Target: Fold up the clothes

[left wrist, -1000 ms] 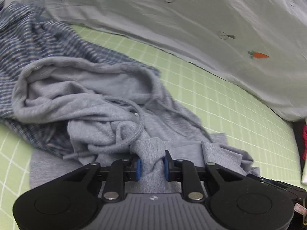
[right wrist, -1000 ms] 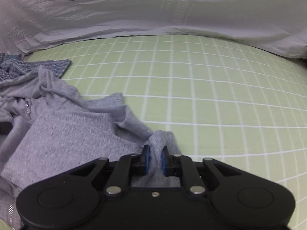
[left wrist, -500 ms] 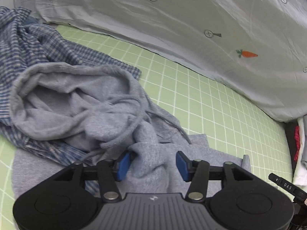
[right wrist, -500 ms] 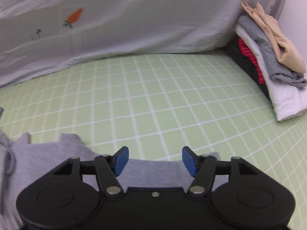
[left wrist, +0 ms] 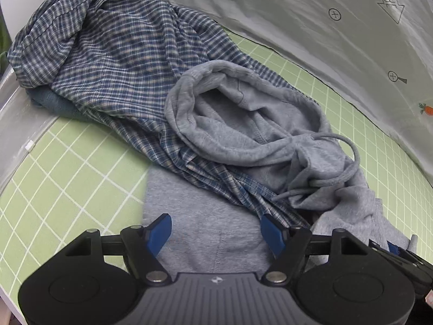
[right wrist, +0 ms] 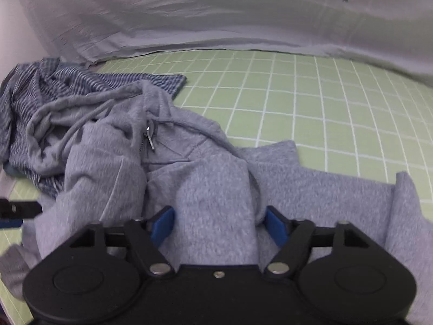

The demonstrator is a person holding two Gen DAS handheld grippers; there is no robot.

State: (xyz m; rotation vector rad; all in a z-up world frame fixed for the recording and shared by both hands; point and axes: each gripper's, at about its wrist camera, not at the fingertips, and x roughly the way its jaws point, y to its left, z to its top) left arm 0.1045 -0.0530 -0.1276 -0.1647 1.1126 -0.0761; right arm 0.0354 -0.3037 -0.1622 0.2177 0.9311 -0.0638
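A green mat ruled with white grid lines point(right wrist: 311, 103) covered the work surface, backed by a pale sheet printed with small carrots point(right wrist: 243, 13), as the folding of a grey hoodie point(right wrist: 216, 178) stood at an early step — the garment partly spread, not yet squared. In the left wrist view the left gripper point(left wrist: 216, 230) hung with its blue pads spread and nothing pinched, flat grey hoodie cloth lying below them; the hood point(left wrist: 243, 124) gaped open at 1 o'clock from the gripper, its drawstring point(left wrist: 338, 168) looped further toward 2 o'clock, and a blue checked shirt point(left wrist: 113, 48) was heaped at 11 o'clock, one tail of it lying across the hoodie. In the right wrist view the right gripper point(right wrist: 219, 224) also stood parted over a raised ridge of grey cloth, the pads apparently not pressing it; the zipper pull point(right wrist: 148, 138) glinted at 11 o'clock. Compared with a second before, both tongs had let go of the bunched folds they had pinched — the left jaws had just been opening, the right had sprung wide and then begun closing, cloth between them but not gripped — and more of the hoodie lay flat on the mat. The next move likely called for freeing the hoodie from the shirt tail, then taking fresh holds to smooth the body flat before any fold.
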